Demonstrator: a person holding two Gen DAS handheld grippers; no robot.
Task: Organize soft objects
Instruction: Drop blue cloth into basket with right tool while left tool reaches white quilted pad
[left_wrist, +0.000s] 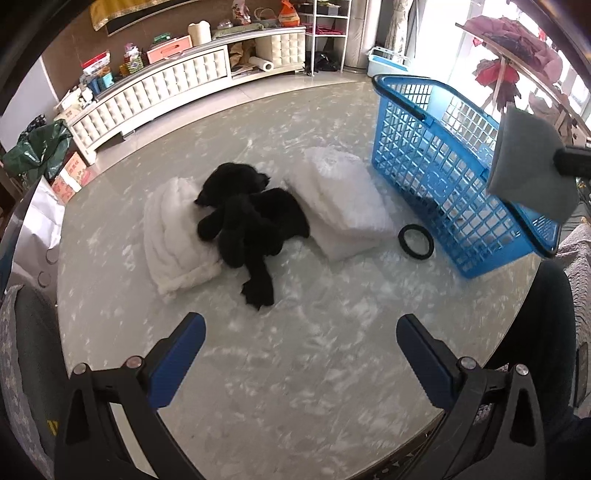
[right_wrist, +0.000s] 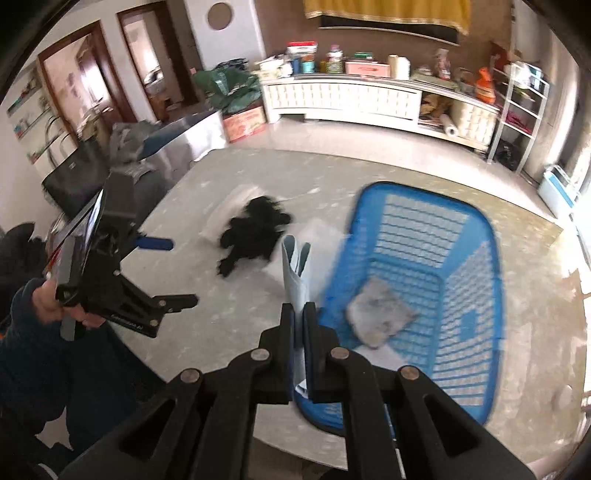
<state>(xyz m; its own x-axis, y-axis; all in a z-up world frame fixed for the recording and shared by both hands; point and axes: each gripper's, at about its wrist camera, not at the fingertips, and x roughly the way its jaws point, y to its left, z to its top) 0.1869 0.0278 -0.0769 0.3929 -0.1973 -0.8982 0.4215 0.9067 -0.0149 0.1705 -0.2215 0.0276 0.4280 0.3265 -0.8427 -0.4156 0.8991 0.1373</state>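
Right claw (right_wrist: 299, 314) pinches a grey cloth (left_wrist: 528, 166) above the blue basket (right_wrist: 461, 295); left claw (left_wrist: 301, 354) gapes empty.

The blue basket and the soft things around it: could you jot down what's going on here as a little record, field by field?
surface: pale marbled table
blue basket: on the table, one grey cloth lying inside
right gripper: shut on a grey pad, held above the basket
left gripper: open, holding nothing
black plush toy: on the table, partly on the left white pillow
white pillows: one left of the toy, one right beside the basket
black ring: flat on the table by the basket
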